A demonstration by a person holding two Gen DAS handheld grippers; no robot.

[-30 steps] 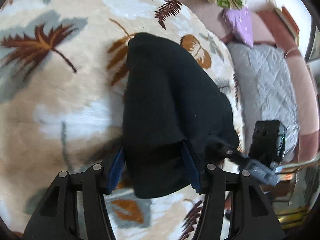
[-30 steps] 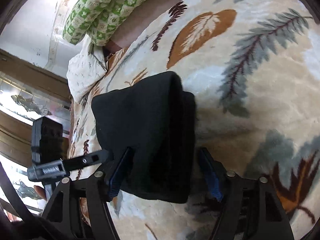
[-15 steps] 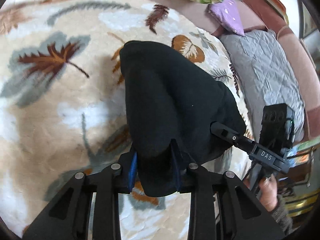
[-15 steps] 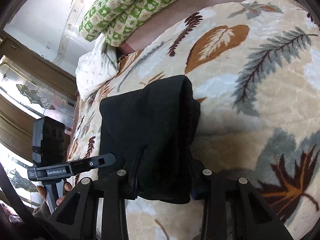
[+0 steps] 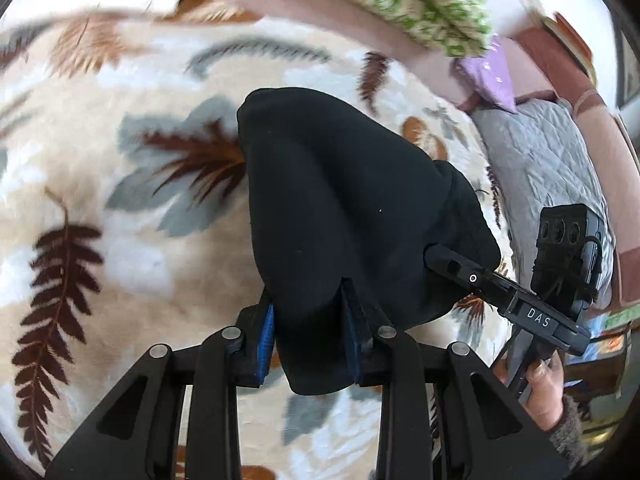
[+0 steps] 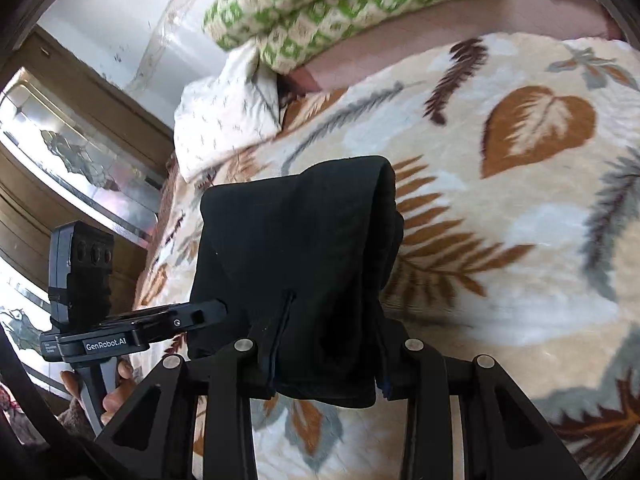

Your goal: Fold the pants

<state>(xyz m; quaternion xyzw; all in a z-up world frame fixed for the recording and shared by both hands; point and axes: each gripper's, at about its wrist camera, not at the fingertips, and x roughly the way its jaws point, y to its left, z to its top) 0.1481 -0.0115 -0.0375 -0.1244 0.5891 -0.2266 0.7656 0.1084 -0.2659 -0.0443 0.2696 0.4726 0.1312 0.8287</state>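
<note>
The black pants (image 5: 344, 200) are folded into a thick bundle held above the leaf-patterned blanket (image 5: 120, 208). My left gripper (image 5: 310, 312) is shut on the bundle's near edge, with cloth bunched between the blue pads. My right gripper (image 6: 324, 356) is shut on the other near corner of the same pants (image 6: 296, 248). Each gripper shows in the other's view: the right one (image 5: 512, 300) at the bundle's right side, the left one (image 6: 132, 328) at its left side.
A green and white patterned quilt (image 6: 340, 4) and a white pillow (image 6: 228, 116) lie at the head of the bed. A grey quilted cover (image 5: 548, 176) and a purple pillow (image 5: 492, 76) lie to the right. A wooden mirrored cabinet (image 6: 60, 160) stands at the left.
Both grippers closed on the near edge of the folded pants and lifted the bundle. The far end of the bed has come more into view.
</note>
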